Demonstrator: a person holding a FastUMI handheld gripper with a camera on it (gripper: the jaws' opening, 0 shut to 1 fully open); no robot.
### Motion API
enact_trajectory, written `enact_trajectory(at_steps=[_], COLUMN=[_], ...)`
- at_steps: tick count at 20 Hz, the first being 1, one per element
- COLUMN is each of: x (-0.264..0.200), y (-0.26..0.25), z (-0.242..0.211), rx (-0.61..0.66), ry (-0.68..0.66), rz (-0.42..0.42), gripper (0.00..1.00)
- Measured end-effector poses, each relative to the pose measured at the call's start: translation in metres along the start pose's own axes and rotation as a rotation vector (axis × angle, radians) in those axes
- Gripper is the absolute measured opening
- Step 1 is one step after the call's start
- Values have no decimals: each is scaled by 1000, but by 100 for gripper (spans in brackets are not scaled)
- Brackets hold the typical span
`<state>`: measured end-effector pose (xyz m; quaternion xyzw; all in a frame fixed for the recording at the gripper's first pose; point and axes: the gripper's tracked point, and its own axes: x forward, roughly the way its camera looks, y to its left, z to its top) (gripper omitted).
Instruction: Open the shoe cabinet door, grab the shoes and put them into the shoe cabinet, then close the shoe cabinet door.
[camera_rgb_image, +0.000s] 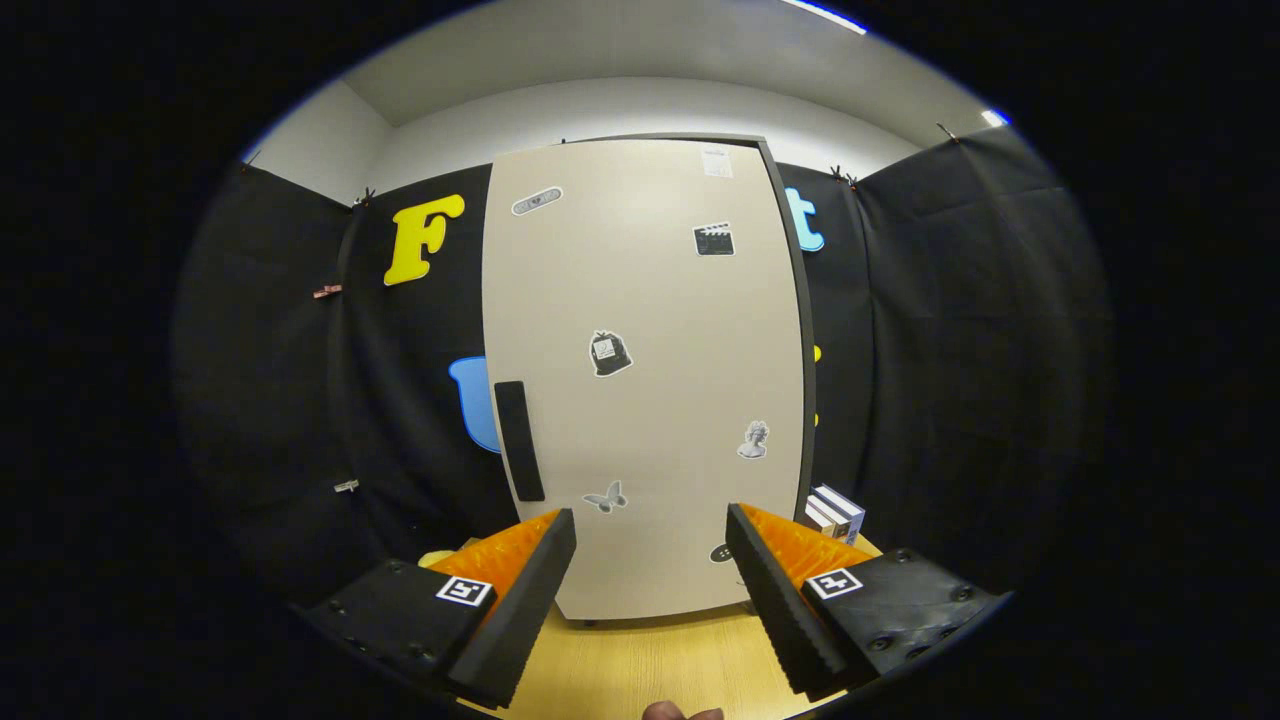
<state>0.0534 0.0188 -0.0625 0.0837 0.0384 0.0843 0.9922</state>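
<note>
Currently gripper (650, 570) is hovering, fingers spread apart and empty, before the closed shoe cabinet door (640, 380). Black handle (519, 440) is sitting beyond the left finger; approaching off-line risks slipping off it. Shoes unseen.

light: bright, even, from ceiling strips (822, 14) at 12–1 o'clock | glare: soft sheen high on the cabinet door (640, 300) | shadow: thin, under the door's foot on the table (640, 665) | focus: sharp centre | distortion: door edges bow outward, rim darkens | tool (650, 580): fingers spread wide, crisp
</note>
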Motion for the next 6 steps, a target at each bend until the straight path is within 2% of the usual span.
enact_trajectory(at_steps=[6], x=[5], y=[-4], z=[0], rx=[3], ry=[-2], rz=[1], gripper=[98])
